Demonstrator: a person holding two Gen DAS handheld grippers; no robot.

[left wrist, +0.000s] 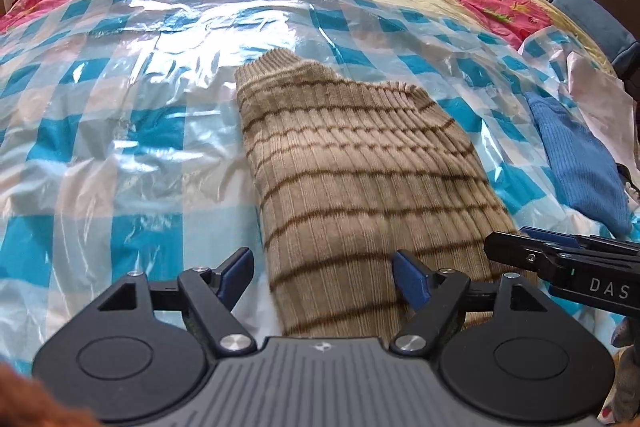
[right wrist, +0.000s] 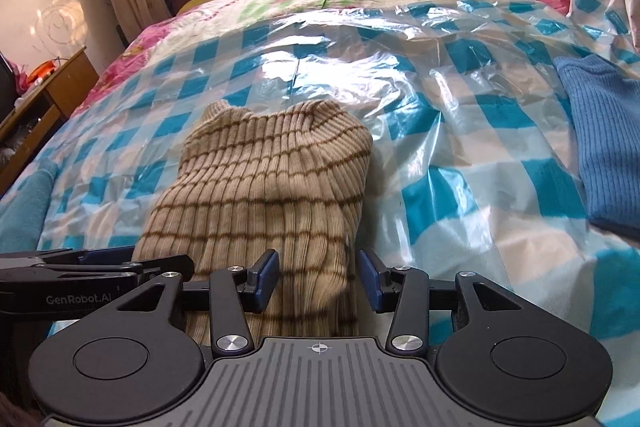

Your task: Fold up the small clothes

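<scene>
In front of you lies a beige ribbed knit garment (left wrist: 360, 179) with thin brown stripes across it, stretched lengthwise away from you on the glossy blue-and-white checked plastic sheet (left wrist: 120, 131) that covers the bed. Its far end is rounded and slightly bunched, with a plain ribbed cuff poking up at the far-left corner. To your right, well apart from it, a blue ribbed knit piece (right wrist: 604, 143) lies flat on the same sheet.
</scene>
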